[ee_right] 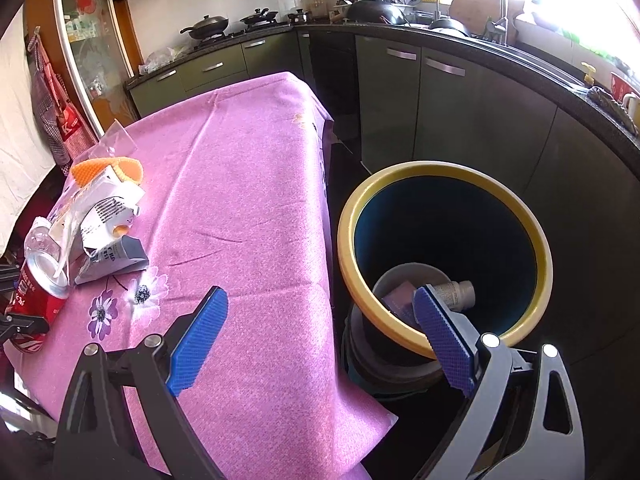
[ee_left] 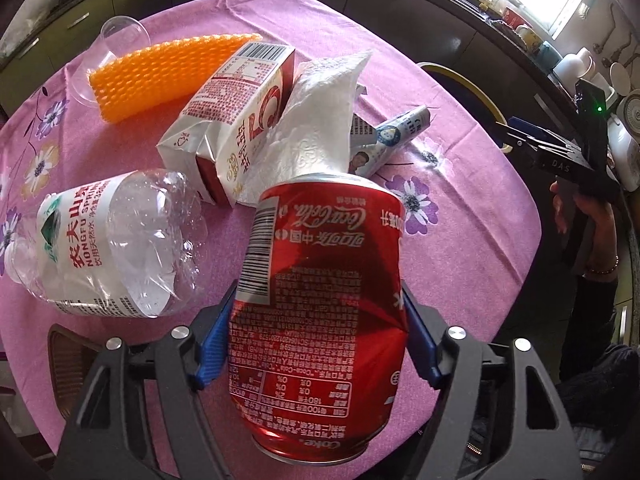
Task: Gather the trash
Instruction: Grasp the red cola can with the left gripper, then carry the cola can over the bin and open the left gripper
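A dented red Coca-Cola can [ee_left: 320,280] lies on the pink flowered tablecloth [ee_left: 472,264], and my left gripper [ee_left: 316,312] is shut on it, a blue pad pressing each side. The same can [ee_right: 36,300] shows at the left edge of the right wrist view. My right gripper [ee_right: 320,294] hangs open with nothing between its pads, over the table's near corner beside the yellow-rimmed trash bin [ee_right: 400,174]. Some trash lies at the bin's bottom. Behind the can lie a crushed water bottle [ee_left: 112,240], a milk carton [ee_left: 232,120], a crumpled tissue [ee_left: 320,120] and a squeezed tube [ee_left: 392,136].
An orange foam net [ee_left: 160,68] and a clear plastic cup [ee_left: 116,40] lie at the table's far side. The bin stands on the floor off the table's right edge. Dark kitchen cabinets [ee_right: 460,120] and a counter with cookware run behind. A person's hand [ee_left: 592,220] holds the other gripper.
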{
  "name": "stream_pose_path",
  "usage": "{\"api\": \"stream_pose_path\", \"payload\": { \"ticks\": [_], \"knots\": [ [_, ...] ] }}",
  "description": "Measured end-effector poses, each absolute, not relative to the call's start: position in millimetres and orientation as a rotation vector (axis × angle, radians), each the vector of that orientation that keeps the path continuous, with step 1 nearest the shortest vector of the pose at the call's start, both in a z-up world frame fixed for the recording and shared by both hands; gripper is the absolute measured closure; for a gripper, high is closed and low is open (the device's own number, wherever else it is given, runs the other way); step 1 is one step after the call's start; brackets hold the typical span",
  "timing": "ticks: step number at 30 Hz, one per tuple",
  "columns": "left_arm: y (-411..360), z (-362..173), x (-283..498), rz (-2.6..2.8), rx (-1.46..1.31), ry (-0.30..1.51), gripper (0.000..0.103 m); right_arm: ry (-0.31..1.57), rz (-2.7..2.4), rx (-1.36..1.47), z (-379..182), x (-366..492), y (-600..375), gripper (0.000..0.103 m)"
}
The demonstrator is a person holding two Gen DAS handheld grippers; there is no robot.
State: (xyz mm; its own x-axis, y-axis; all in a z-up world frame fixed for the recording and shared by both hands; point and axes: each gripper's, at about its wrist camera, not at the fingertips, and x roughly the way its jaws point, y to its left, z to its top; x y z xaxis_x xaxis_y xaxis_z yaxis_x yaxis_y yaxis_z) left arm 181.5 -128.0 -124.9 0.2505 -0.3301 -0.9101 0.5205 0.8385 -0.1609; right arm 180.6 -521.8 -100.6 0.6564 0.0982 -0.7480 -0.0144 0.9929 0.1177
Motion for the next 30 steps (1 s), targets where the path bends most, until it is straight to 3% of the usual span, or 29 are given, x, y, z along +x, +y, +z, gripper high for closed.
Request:
{"api": "stream_pose_path", "payload": {
  "ticks": [17, 30],
  "knots": [
    [-157, -63, 152, -0.614, 0.295, 1.044, 0.036, 0.81, 0.08, 0.168, -98, 158, -542, 0.01],
    [-244, -28, 168, -0.783, 0.333, 0.95, 0.036, 0.726, -0.012, 0.247, -87, 112, -591, 0.01]
  ]
}}
